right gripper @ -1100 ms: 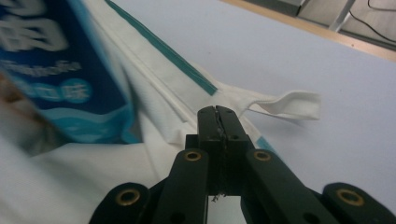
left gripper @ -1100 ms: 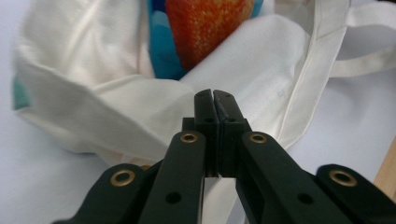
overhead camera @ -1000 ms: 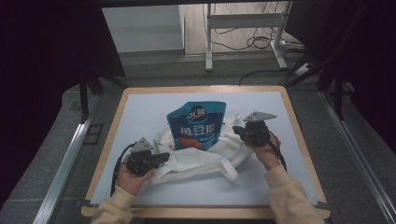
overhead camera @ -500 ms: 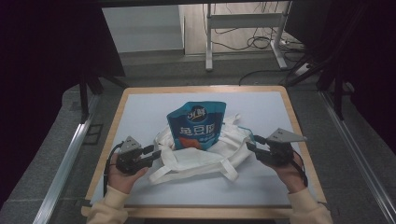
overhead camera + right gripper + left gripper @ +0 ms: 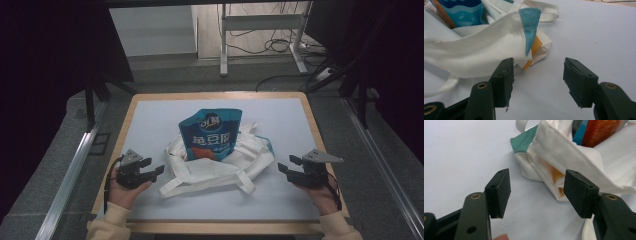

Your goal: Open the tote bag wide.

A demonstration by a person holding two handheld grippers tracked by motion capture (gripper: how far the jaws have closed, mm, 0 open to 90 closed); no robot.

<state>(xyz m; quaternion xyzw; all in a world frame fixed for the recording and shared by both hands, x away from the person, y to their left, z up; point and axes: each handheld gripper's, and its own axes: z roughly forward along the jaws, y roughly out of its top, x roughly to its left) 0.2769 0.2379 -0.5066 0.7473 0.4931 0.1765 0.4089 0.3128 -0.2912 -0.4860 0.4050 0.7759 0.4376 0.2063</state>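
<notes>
In the middle of the high view, a white cloth tote bag with teal trim (image 5: 220, 162) lies crumpled on the pale blue counter with a wooden rim (image 5: 150, 125). A blue glossy snack pouch with white lettering and an orange-red lower band (image 5: 212, 132) stands in the bag's mouth, its top leaning toward the upper part of the frame. The bag's white strap handles (image 5: 210, 181) trail across the counter below it, toward the bottom of the frame.

At the lower left of the high view, the left tongs (image 5: 157, 172) sit in a hand just beside the bag's left edge, apart from the cloth, jaws spread wide and holding nothing. In the left gripper view these tongs (image 5: 537, 192) frame bare counter, with the bag's folded white corner (image 5: 554, 170) in the upper right, a teal patch and a yellow edge showing in its folds.

At the lower right of the high view, the right tongs (image 5: 286, 167) point toward the bag's right side, near it but clear of it, jaws also wide and empty. In the right gripper view the tongs (image 5: 537, 80) rise below the bag's corner (image 5: 486, 50), where a teal tab hangs over white fabric and a yellow-orange edge peeks out.

Beyond the counter, at the top of the high view, a metal frame stand and loose cables (image 5: 260, 35) rest on the floor.
</notes>
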